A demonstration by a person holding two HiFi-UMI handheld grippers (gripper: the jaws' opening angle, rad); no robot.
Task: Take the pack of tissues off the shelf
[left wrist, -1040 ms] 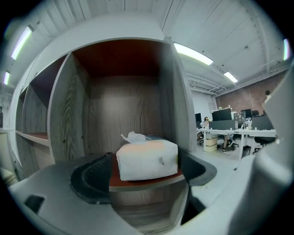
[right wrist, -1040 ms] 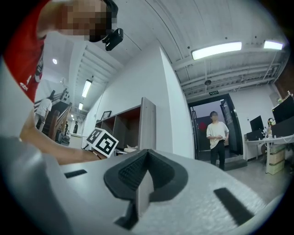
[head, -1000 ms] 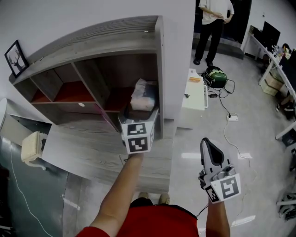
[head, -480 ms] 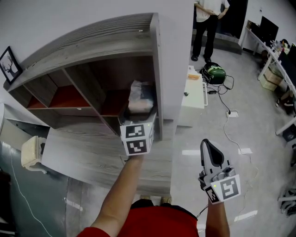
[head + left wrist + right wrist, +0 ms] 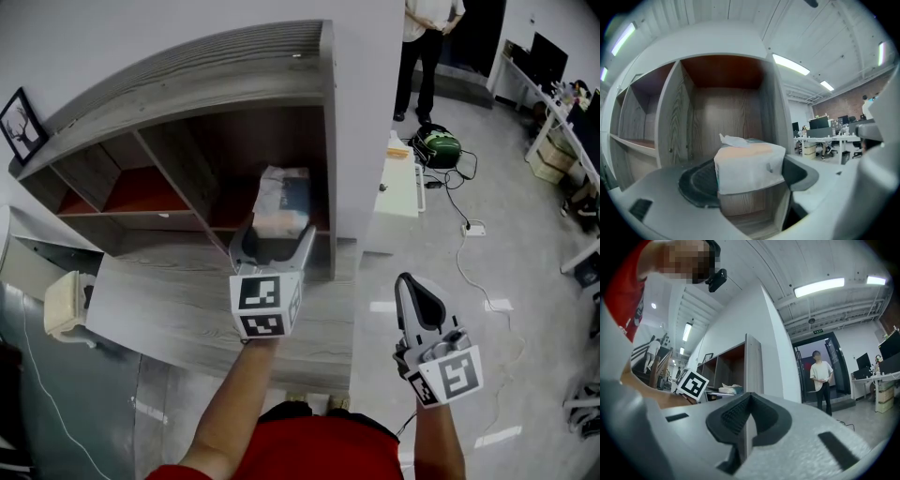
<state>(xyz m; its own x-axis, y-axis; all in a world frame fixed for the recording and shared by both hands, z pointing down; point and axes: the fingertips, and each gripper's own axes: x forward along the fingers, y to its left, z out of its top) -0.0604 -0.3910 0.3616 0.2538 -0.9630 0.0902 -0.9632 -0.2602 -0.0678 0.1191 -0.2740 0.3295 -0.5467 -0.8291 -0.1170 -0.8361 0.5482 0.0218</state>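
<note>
Left gripper [image 5: 275, 246]: clamped on the pack of tissues [image 5: 281, 202], one pad [image 5: 696, 183] pressed to each side, reaching up toward 12 o'clock in the head view, marker cube facing the camera.
Same thing up close: in the left gripper view [image 5: 747, 176] the pack [image 5: 749, 166] sits square between the jaws, with a bit of tissue poking out the top at 11 o'clock.
Pack of tissues: right at the mouth of the rightmost compartment of the shelf [image 5: 187, 112], just up from centre in the head view; honestly can't tell whether the bottom is resting on the board or already off it.
Shelf: grey wood grain, reddish-brown inside, open compartments running off toward 9 o'clock.
Right gripper [image 5: 419, 292]: down at 4 o'clock in the head view, well apart from the shelf, jaws pressed together with nothing in them; the right gripper view [image 5: 749, 416] shows the pads meeting in a seam.
Background: person [image 5: 427, 47] in a white top standing at 1 o'clock, green bag [image 5: 438, 148] on the floor just below, white cabinet [image 5: 398, 192] beside the shelf's right wall.
Far left: small picture frame [image 5: 19, 127] on the wall at 10 o'clock.
</note>
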